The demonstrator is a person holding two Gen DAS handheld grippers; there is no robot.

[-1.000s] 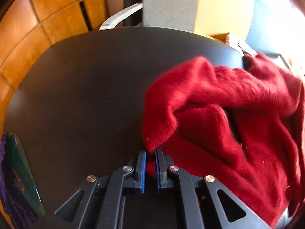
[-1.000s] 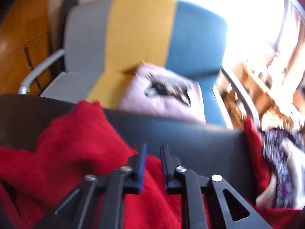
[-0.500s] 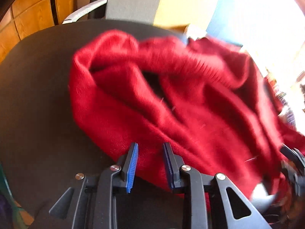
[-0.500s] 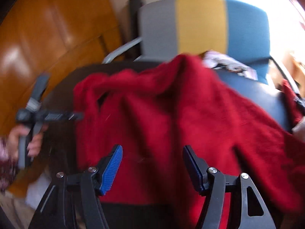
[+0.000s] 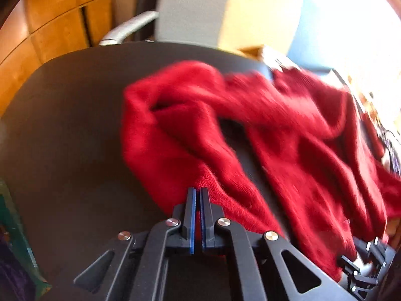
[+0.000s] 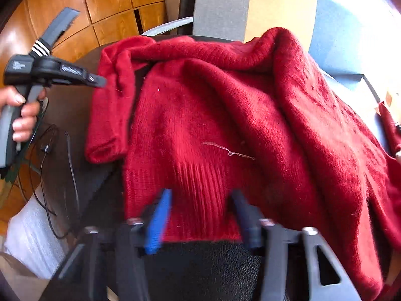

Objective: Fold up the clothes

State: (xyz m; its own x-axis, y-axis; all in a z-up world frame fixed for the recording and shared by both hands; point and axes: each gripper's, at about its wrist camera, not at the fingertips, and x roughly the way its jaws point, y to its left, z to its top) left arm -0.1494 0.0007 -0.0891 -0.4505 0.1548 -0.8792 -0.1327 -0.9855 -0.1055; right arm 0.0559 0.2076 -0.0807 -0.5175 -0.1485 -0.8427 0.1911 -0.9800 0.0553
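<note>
A red knitted sweater point(image 6: 225, 125) lies crumpled on a dark round table point(image 5: 70, 130); it also shows in the left wrist view point(image 5: 250, 130). My left gripper point(image 5: 196, 194) is shut on the sweater's near edge, a fold of red knit pinched between its blue pads. It also shows from the side in the right wrist view point(image 6: 82, 77), held in a hand at the sweater's sleeve. My right gripper point(image 6: 200, 200) is open just over the ribbed hem point(image 6: 198, 183), with nothing between the jaws.
A grey, yellow and blue chair point(image 6: 250, 7) stands behind the table, with wooden panelling point(image 6: 107, 2) to the left. Black cables point(image 6: 50, 150) hang off the table's left edge. Other clothing point(image 5: 391, 150) lies at the far right.
My left gripper has closed on the sweater's edge after being open half a second ago. My right gripper has stayed open and come down to the hem.
</note>
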